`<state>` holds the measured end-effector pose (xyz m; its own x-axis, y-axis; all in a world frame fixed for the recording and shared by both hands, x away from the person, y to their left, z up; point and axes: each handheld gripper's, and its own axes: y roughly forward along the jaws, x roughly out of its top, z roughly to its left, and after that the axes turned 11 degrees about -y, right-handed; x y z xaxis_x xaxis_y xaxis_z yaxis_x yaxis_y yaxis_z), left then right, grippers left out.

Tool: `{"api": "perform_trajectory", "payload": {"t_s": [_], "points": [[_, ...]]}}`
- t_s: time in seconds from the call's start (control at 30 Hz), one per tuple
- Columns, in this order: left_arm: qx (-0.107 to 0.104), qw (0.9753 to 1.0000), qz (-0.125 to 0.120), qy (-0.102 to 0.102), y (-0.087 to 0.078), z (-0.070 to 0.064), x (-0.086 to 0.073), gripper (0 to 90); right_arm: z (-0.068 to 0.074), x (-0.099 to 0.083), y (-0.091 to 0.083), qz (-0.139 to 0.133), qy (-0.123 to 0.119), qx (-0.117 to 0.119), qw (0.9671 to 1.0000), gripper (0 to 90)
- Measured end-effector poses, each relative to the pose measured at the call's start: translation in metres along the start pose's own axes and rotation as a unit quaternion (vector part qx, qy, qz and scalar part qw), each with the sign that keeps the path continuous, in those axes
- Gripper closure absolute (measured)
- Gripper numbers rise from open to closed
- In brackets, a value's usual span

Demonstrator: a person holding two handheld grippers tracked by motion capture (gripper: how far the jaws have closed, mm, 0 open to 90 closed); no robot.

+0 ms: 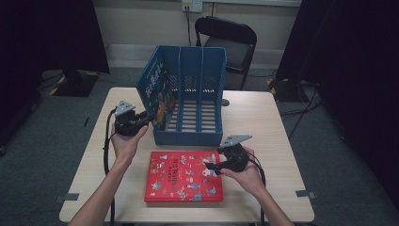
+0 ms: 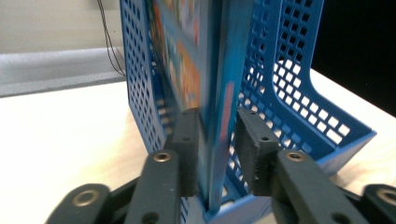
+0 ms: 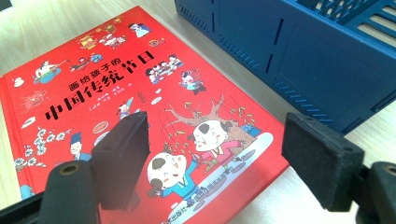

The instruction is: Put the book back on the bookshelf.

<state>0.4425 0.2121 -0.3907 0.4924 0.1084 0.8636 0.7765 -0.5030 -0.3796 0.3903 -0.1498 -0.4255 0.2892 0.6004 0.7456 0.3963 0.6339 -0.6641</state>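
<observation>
1. At the left of the high view, the left gripper (image 1: 149, 119) sits just left of centre, held by the person's left hand (image 1: 123, 141), and reaches toward the blue book (image 1: 157, 92).
2. The blue book stands upright in the leftmost compartment of the blue file rack (image 1: 200, 134), leaning against the rack's left wall, above centre of the frame.
3. In the left gripper view, the gripper (image 2: 218, 154) has its jaws on either side of the book's (image 2: 212, 116) edge; the left pad touches the cover, while a thin gap shows at the right pad, so a firm clamp cannot be confirmed.
4. The red book (image 1: 181, 181) lies flat on the table (image 1: 263, 122) in the lower centre, just in front of the rack.
5. At the lower right of centre, the right gripper (image 1: 211, 166) hovers over the red book's right edge.
6. In the right gripper view, its (image 3: 219, 161) jaws stand wide apart, holding nothing, above the red cover's (image 3: 93, 88) lower corner, with the rack (image 3: 317, 70) at upper right.
</observation>
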Motion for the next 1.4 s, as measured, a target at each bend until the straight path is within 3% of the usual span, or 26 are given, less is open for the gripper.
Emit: {"api": "perform_trajectory", "payload": {"t_s": [0.17, 0.37, 0.57, 0.7, 1.1, 1.23, 1.4], "points": [[-0.012, 0.9997, 0.018, -0.008, 0.002, 0.009, -0.013, 75.2, 0.000, 0.000, 0.000, 0.001, 0.002, 0.001, 1.0000, 22.8], [-0.011, 0.9995, 0.031, 0.001, 0.007, 0.008, -0.019, 77.8, 0.000, 0.000, 0.002, 0.004, -0.001, 0.003, 1.0000, 22.7], [-0.014, 0.9995, 0.028, -0.005, 0.008, 0.010, -0.022, 79.1, -0.001, -0.001, 0.002, 0.002, 0.004, 0.008, 1.0000, 22.6], [0.000, 0.9996, 0.029, 0.008, 0.010, 0.007, -0.020, 79.6, -0.001, -0.001, 0.004, 0.004, 0.004, 0.010, 0.9999, 22.6], [0.030, 0.9995, 0.012, 0.001, 0.023, 0.008, -0.016, 80.9, -0.001, -0.001, 0.004, 0.004, 0.005, 0.011, 0.9999, 22.6], [0.046, 0.9987, 0.020, 0.013, 0.027, 0.006, -0.011, 80.7, -0.001, -0.001, 0.004, 0.004, 0.005, 0.012, 0.9999, 22.5], [0.049, 0.9984, 0.023, 0.014, 0.032, 0.005, -0.008, 80.7, -0.002, -0.001, 0.003, 0.004, 0.005, 0.012, 0.9999, 22.5]]}}
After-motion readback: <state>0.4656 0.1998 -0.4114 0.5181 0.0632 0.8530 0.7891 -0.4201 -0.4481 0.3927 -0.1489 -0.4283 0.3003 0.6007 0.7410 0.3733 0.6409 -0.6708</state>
